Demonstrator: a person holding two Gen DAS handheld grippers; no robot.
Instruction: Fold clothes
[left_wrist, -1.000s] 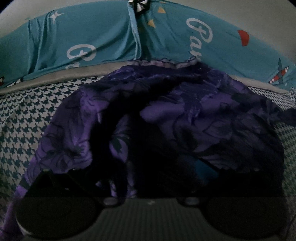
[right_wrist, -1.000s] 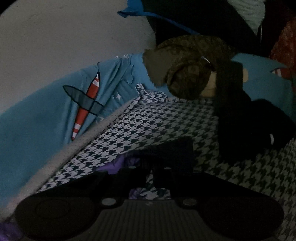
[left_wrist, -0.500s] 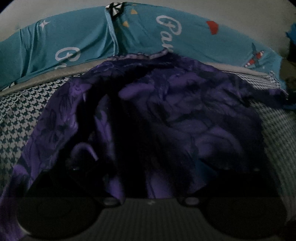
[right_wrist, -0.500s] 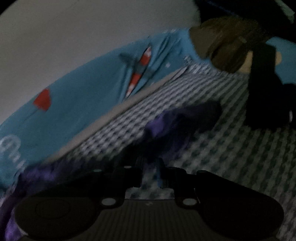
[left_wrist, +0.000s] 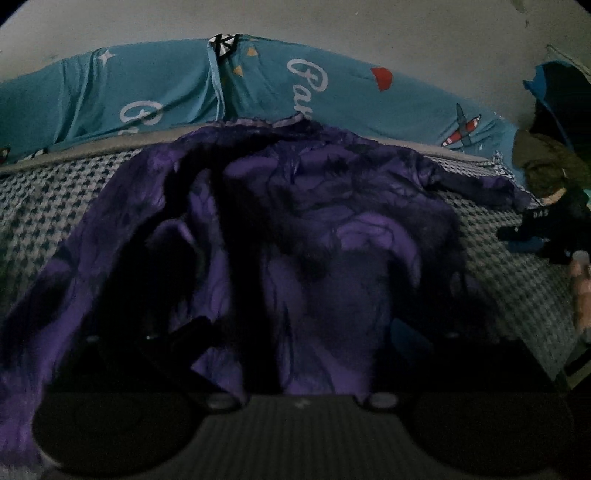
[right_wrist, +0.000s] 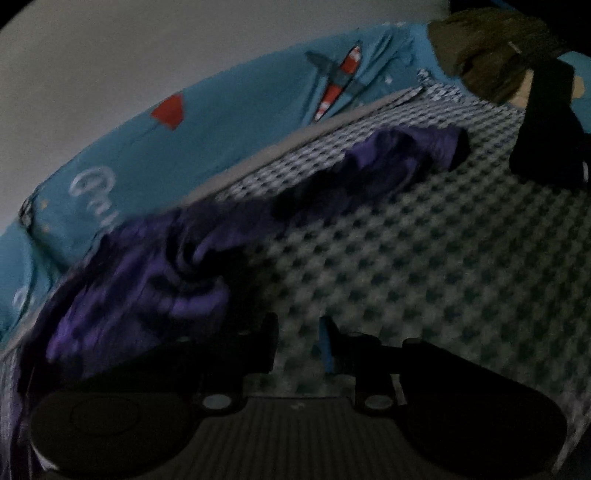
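A purple floral garment (left_wrist: 332, 229) lies spread on the houndstooth bedcover (left_wrist: 48, 206), its collar at the far edge. Its near part is heaped over my left gripper (left_wrist: 295, 354) and hides the fingertips; only a bit of blue pad (left_wrist: 402, 332) shows, so I cannot tell how the jaws stand. In the right wrist view my right gripper (right_wrist: 295, 332) hovers over bare bedcover (right_wrist: 424, 258). Its jaws are opening with nothing between them. The garment's body (right_wrist: 147, 280) lies to its left and the sleeve (right_wrist: 406, 151) stretches out ahead.
A teal sheet (left_wrist: 155, 92) with plane prints runs along the wall behind the bed. An olive garment (right_wrist: 491, 55) and a black one (right_wrist: 546, 122) are piled at the far right. A person's hand (left_wrist: 580, 288) shows at the right edge.
My right gripper has let go of the purple sleeve, drawn back and swung left; the sleeve now lies on the bedcover. The left view has shifted right, bringing the pile into sight.
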